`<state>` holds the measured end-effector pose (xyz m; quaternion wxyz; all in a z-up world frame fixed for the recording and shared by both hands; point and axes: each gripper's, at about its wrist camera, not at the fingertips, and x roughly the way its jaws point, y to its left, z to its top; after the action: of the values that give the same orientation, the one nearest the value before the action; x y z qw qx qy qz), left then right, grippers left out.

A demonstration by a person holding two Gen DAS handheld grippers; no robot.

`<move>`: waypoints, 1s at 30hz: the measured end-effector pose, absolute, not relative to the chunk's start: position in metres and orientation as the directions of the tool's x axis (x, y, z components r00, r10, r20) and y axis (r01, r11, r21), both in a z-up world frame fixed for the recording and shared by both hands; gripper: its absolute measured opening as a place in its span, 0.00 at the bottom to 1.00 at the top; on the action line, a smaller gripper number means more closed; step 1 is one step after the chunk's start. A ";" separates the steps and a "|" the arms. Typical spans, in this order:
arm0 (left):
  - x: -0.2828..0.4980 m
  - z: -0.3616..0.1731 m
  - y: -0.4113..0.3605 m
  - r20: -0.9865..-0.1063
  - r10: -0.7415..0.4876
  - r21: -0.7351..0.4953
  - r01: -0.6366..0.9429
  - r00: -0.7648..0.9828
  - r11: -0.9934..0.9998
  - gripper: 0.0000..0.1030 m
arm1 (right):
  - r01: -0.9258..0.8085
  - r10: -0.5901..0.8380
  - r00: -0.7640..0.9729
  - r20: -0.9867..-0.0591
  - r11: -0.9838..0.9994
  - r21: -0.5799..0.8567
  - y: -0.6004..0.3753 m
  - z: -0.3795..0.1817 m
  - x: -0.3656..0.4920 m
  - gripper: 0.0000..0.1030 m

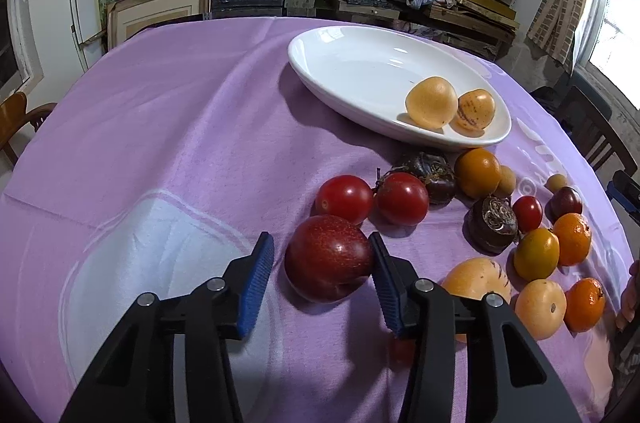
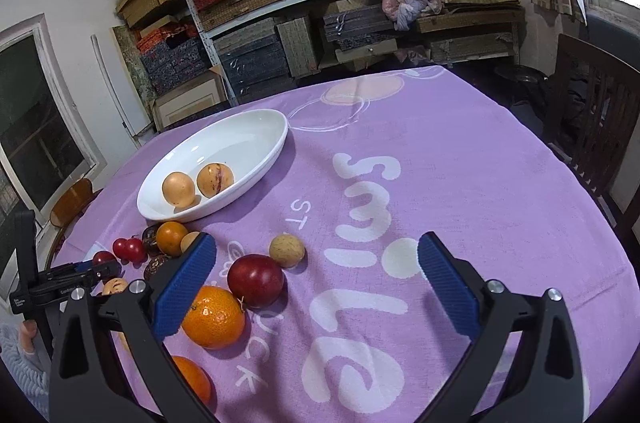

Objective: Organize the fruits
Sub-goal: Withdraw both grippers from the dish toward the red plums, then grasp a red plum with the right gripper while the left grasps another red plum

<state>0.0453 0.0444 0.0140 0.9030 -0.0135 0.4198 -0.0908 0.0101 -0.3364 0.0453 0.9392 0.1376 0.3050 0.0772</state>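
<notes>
Left wrist view: the left tool (image 1: 322,255) brackets a dark red plum (image 1: 329,258) lying on the purple cloth (image 1: 180,127) that covers the surface. Its right blue pad touches the plum's side; a narrow gap separates the left pad from the fruit, so the jaws stand partly open and the plum is not clamped. Just beyond the plum lie 2 red tomatoes (image 1: 345,199), side by side. To their right a loose cluster of oranges (image 1: 478,171), dark brown fruits (image 1: 494,224) and pale yellow fruits (image 1: 540,309) spreads toward the cloth's edge. Farther back, the white oval dish (image 1: 360,71) holds 2 pale yellow fruits (image 1: 432,101), touching each other at its near end.

Right wrist view: the right tool (image 2: 316,287) hangs with its jaws wide apart and nothing between the pads. Beside its left finger lie an orange (image 2: 214,317) and a second dark red plum (image 2: 255,280), touching; a tan round fruit (image 2: 286,250) lies just beyond them. The cloth under the right finger is printed with white lettering (image 2: 360,263).
</notes>
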 end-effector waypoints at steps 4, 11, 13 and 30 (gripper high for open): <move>0.045 0.014 0.043 -0.753 -0.185 -0.100 0.168 0.631 0.981 0.40 | -0.094 0.228 0.789 -0.570 0.962 0.255 -0.325 0.044 0.010 0.96; 0.043 0.012 0.039 -0.761 -0.165 -0.076 0.167 0.627 0.983 0.40 | -0.159 0.212 0.767 -0.606 0.977 0.140 -0.299 0.040 0.011 0.80; 0.043 0.011 0.039 -0.764 -0.163 -0.076 0.164 0.624 0.984 0.40 | -0.157 0.217 0.749 -0.626 0.976 0.149 -0.301 0.036 0.016 0.74; 0.044 0.010 0.039 -0.767 -0.154 -0.066 0.163 0.623 0.984 0.40 | -0.202 0.373 0.614 -0.696 0.926 0.318 -0.289 0.017 0.049 0.50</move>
<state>0.0442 0.0393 0.0099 0.9008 0.0052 0.4252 -0.0880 0.0488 -0.2892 0.0175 0.8922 0.1046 0.4088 0.1612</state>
